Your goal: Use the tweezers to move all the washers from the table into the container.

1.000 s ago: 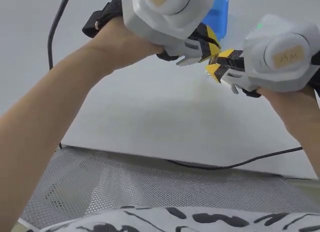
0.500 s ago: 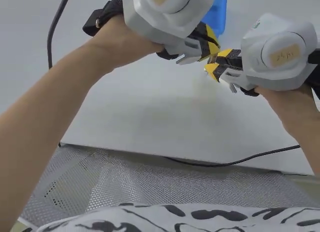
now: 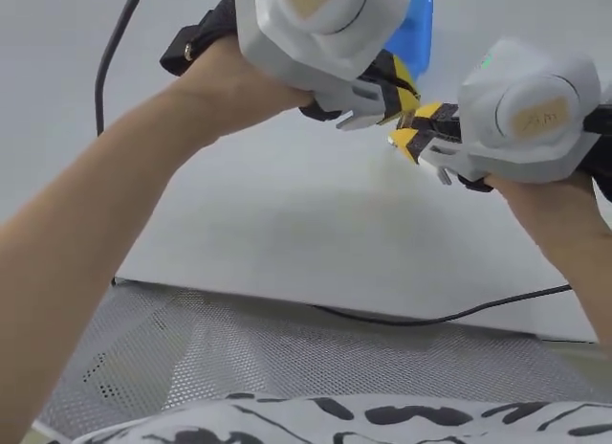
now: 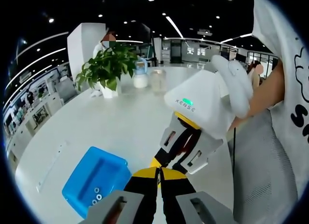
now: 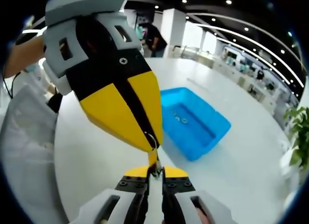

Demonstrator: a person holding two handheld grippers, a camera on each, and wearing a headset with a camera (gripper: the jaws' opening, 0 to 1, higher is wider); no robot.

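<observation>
Left gripper (image 4: pixel 158 174) jaws pressed together; small washer (image 5: pixel 151 139) at tip, grip unclear. Right gripper (image 5: pixel 155 172) pinches thin tweezers (image 5: pixel 153 160), tip-to-tip with left. Right body lettering reads roughly "XENSE". Blue container (image 4: pixel 82 172) on table (image 3: pixel 287 214) holds washers (image 4: pixel 95 197).

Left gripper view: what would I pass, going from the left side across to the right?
The blue container → the right gripper → grey mesh → the person's printed white shirt.
</observation>
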